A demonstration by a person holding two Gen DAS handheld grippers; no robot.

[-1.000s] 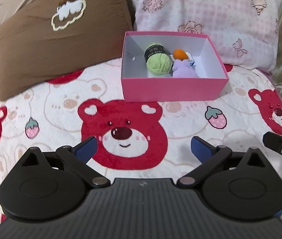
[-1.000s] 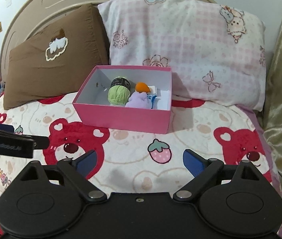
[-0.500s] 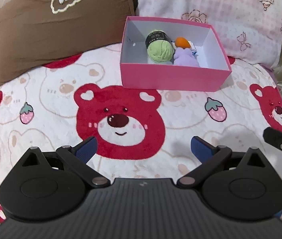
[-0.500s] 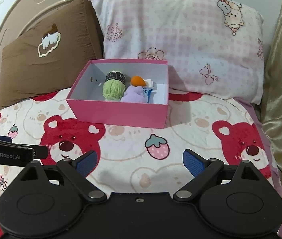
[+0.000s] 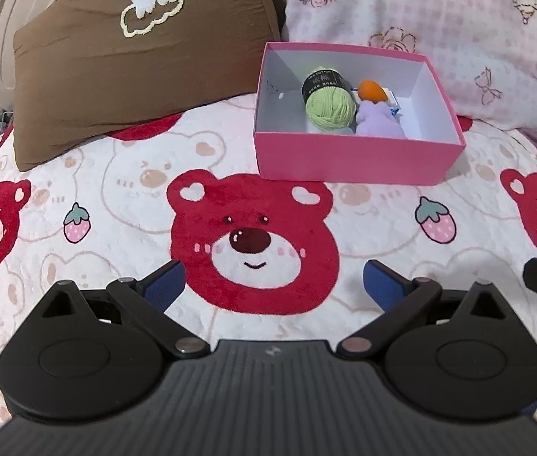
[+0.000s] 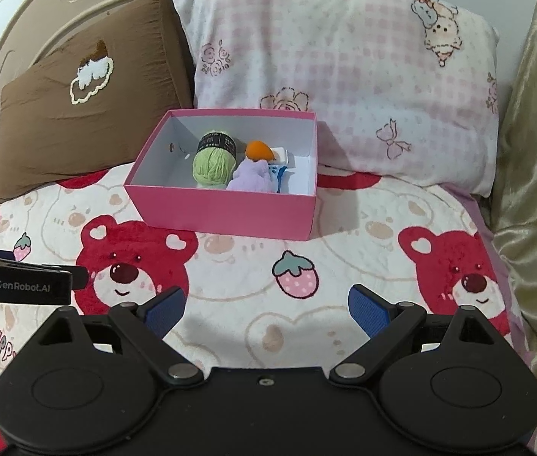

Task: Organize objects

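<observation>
left gripper (image 5: 274, 281): jaws spread, nothing held | right gripper (image 6: 266, 306): jaws spread, nothing held | pink box (image 6: 223, 209): set on bedspread (image 6: 238, 281), green yarn (image 6: 213, 165) inside, beside possibly a purple plush (image 6: 251, 178)

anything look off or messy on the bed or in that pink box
Nothing stands out. The pink box sits flat on the blanket, holding the green yarn ball, purple plush and orange piece. Both grippers hover open and empty.
</observation>
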